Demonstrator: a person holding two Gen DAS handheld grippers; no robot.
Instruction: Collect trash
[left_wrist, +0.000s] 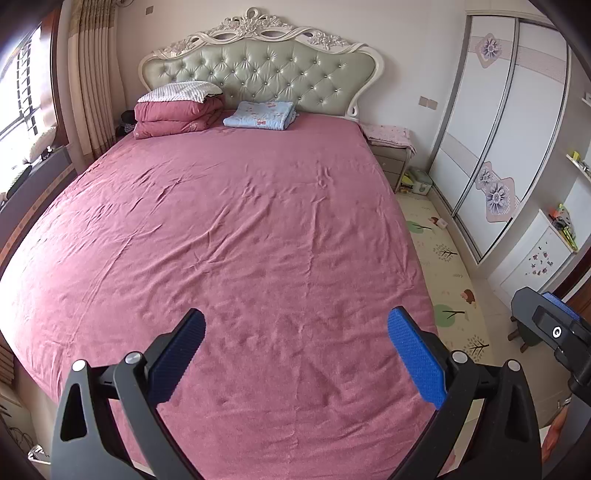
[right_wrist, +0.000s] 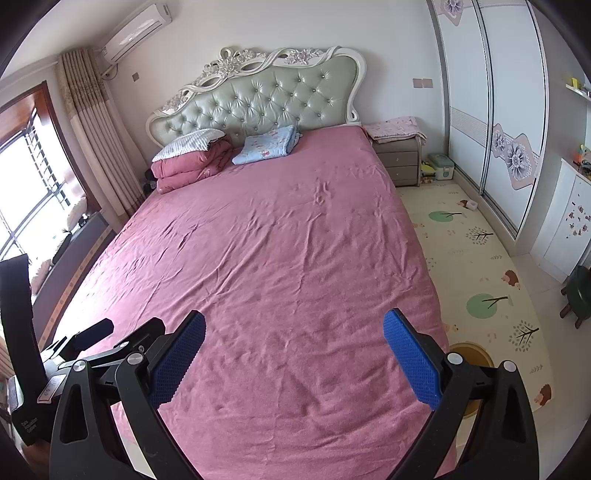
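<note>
My left gripper (left_wrist: 295, 350) is open and empty, held above the foot of a bed with a pink sheet (left_wrist: 240, 229). My right gripper (right_wrist: 293, 350) is open and empty too, beside it over the same bed (right_wrist: 277, 240). The right gripper's body shows at the right edge of the left wrist view (left_wrist: 554, 332); the left gripper's body shows at the left of the right wrist view (right_wrist: 92, 339). A small white and red item (right_wrist: 470, 205) lies on the floor mat near the wardrobe; it also shows in the left wrist view (left_wrist: 440, 222). I see no trash on the bed.
Folded pink quilt (left_wrist: 177, 116) and folded blue blanket (left_wrist: 260, 115) lie by the headboard. A nightstand (right_wrist: 399, 160) and a small box (right_wrist: 441, 166) stand right of the bed. Patterned floor mat (right_wrist: 480, 266), sliding wardrobe (right_wrist: 498, 110), dark stool (right_wrist: 578, 291), round yellow-rimmed object (right_wrist: 471, 354) beside the bed.
</note>
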